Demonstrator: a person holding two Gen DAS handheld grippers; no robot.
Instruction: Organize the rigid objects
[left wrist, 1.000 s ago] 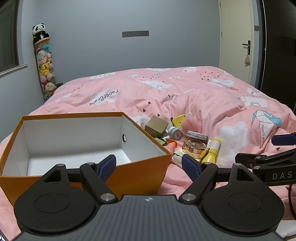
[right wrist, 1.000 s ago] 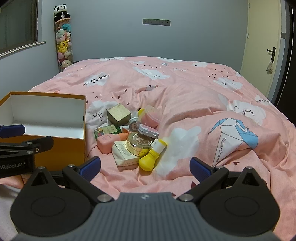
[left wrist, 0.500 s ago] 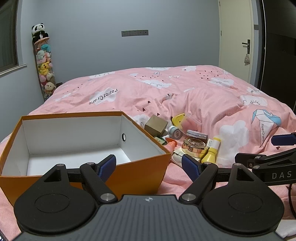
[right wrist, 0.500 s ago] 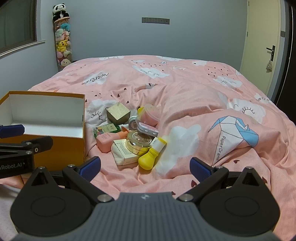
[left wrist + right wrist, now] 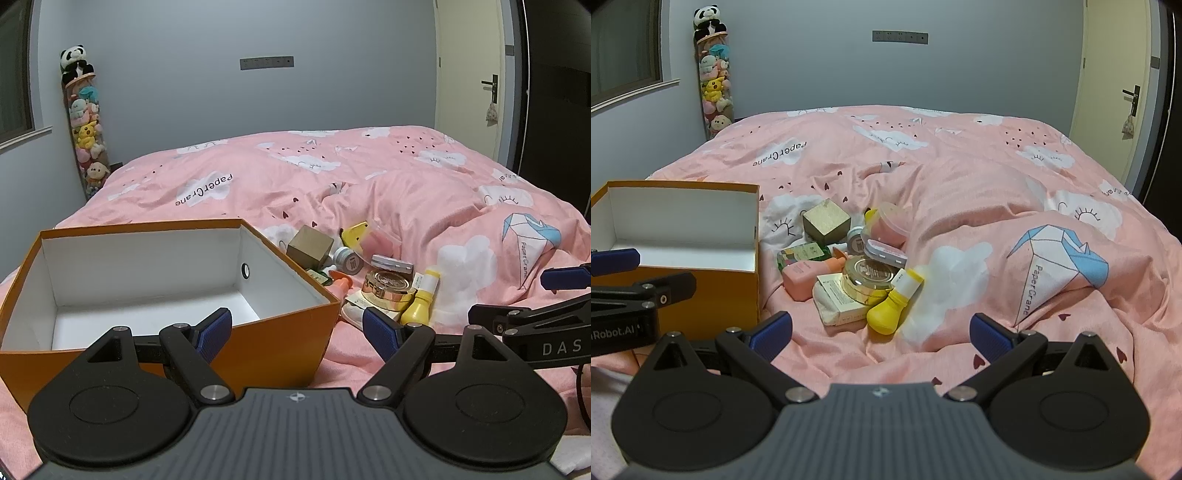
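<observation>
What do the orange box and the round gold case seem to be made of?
Orange box: probably matte cardboard; thin, straight walls, white inside. Round gold case: glossy metallic finish with bright highlights on its rim; whether it is metal or plated plastic cannot be told.

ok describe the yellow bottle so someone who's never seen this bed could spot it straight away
On the pink bedspread, right of the open orange box, lies a small heap of toiletries. The yellow bottle lies at its near right edge, against the round gold compact: bulbous, bright yellow, with a white neck.
</observation>
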